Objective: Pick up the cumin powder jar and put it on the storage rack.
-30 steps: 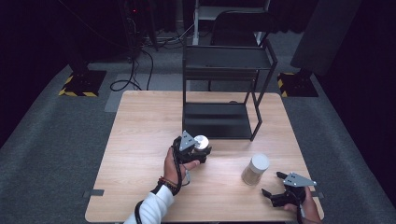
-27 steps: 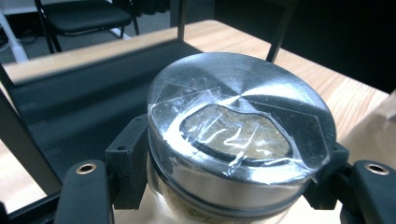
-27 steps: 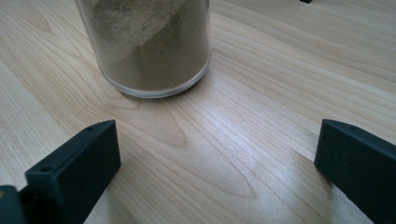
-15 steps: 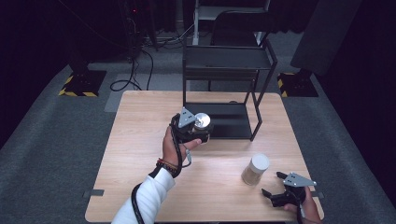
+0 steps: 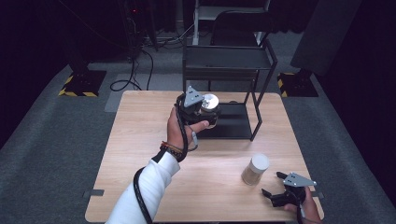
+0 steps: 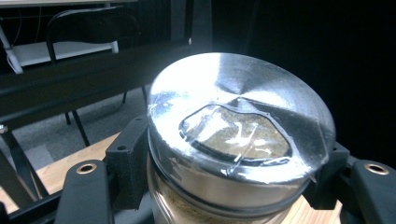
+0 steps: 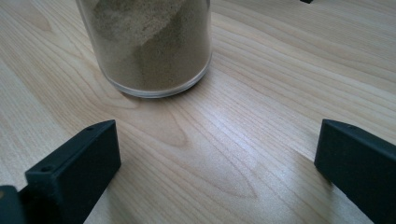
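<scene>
Wooden table (image 5: 140, 154) bears sand jar (image 5: 255, 169), black rack (image 5: 233, 119).

There are two clear glass jars of tan powder, one with a shiny silver metal lid (image 5: 209, 103) (image 6: 238, 135) and one with a white lid (image 5: 255, 169) (image 7: 147, 44), one black metal two-tier shelf rack (image 5: 229, 84), one light wooden counter (image 5: 140, 154), and two black two-jaw tools (image 5: 196, 109) (image 5: 275, 193).

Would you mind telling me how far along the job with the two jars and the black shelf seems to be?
Nothing stands on the black metal shelf rack yet. In hand: the left hand-held gripper clamps a silver-lidded glass jar, raised beside the rack. Left: the white-lidded jar of tan powder stands on the light wooden table, ahead of the open right hand-held gripper.
</scene>
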Motion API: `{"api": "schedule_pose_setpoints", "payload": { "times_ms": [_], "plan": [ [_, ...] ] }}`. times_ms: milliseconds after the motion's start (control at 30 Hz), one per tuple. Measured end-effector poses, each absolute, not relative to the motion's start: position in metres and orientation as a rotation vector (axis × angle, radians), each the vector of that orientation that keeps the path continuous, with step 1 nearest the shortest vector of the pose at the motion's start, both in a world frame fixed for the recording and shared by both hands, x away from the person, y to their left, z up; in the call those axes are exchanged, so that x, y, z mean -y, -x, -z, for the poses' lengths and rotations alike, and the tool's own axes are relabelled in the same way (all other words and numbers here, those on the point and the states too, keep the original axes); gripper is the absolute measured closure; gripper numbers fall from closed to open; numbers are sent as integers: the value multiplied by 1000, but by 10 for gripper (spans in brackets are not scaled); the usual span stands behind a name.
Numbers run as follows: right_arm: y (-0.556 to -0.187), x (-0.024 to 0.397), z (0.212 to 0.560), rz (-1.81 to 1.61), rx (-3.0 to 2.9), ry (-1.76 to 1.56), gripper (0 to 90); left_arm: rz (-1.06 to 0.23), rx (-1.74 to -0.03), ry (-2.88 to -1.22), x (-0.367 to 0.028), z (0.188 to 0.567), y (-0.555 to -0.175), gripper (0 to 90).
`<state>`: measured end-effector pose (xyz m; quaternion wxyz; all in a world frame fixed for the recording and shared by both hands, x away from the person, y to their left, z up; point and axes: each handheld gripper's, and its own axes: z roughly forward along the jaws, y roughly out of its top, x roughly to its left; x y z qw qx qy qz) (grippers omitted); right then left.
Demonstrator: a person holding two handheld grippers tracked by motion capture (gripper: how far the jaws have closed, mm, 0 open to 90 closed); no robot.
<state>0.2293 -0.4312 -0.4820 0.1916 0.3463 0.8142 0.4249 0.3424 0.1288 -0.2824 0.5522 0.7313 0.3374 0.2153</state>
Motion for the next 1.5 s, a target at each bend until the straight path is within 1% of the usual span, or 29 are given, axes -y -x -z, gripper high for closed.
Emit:
{"api": "schedule_pose_setpoints", "payload": {
  "times_ms": [67, 100, 267, 300, 333, 467, 700, 1100, 1500],
  "plan": [
    [-229, 431, 482, -1193, -2287, -972, 0, -513, -813, -1735, -125, 267, -345, 314],
    [-229, 431, 482, -1193, -2287, -972, 0, -513, -813, -1735, -125, 267, -345, 314],
    [-230, 431, 482, -1192, -2288, -972, 0, -534, -816, -1729, -121, 240, -349, 314],
    [-229, 431, 482, -1192, -2288, -972, 0, -556, -818, -1743, -118, 227, -348, 314],
    [-229, 431, 482, -1192, -2288, -972, 0, -556, -818, -1743, -118, 227, -348, 315],
    [-229, 431, 482, -1191, -2286, -970, 0, -574, -817, -1744, -114, 208, -348, 315],
    [-229, 431, 482, -1191, -2287, -970, 0, -564, -836, -1725, -111, 181, -356, 315],
    [-229, 431, 482, -1189, -2285, -968, 0, -574, -826, -1719, -103, 159, -368, 315],
    [-228, 431, 482, -1188, -2284, -972, 0, -595, -831, -1733, -94, 147, -393, 315]
  ]
}}
